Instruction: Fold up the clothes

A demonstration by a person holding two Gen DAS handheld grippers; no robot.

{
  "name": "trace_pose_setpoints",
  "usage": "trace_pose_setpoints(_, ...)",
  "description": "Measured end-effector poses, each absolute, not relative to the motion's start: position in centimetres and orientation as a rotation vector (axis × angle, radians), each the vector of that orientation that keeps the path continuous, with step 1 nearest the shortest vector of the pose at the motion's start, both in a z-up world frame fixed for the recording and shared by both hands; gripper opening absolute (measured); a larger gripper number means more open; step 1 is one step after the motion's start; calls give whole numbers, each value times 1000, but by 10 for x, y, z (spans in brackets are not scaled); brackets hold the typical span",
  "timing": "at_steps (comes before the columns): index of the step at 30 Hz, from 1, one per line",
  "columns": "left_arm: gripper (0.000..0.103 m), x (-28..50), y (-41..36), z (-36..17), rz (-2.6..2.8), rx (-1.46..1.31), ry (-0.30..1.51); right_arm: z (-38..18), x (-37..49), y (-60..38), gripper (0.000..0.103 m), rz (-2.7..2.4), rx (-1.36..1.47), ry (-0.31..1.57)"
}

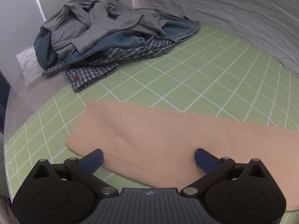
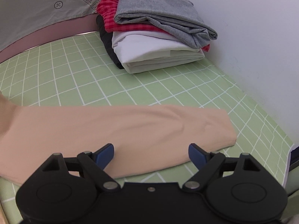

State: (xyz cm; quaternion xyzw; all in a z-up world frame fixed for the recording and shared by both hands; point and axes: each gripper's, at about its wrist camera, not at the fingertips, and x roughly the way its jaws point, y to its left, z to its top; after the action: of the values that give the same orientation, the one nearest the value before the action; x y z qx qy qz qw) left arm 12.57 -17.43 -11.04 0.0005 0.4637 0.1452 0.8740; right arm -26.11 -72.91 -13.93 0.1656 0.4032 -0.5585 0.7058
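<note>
A peach garment [image 1: 168, 136] lies folded into a long flat band on the green gridded mat [image 1: 186, 78]. My left gripper [image 1: 149, 158] hovers over its left end, open, with nothing between the blue pads. In the right wrist view the same peach garment [image 2: 121, 128] stretches across the mat [image 2: 65, 71], its right end squared off. My right gripper [image 2: 151, 155] stands open above the band's near edge, its fingers wide apart and touching no cloth.
A heap of unfolded clothes [image 1: 104, 35], grey, denim and plaid, sits at the mat's far left. A stack of folded clothes [image 2: 157, 29], grey, red, white and black, stands at the far right beside a white wall [image 2: 252, 37]. A grey printed sheet [image 1: 233, 15] lies behind.
</note>
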Motion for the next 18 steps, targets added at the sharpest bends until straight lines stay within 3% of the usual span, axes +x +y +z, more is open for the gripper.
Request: trace_pose_setpoints(18, 103, 135, -108, -109, 518, 55, 937, -145, -275, -742, 87, -1293, 434, 918)
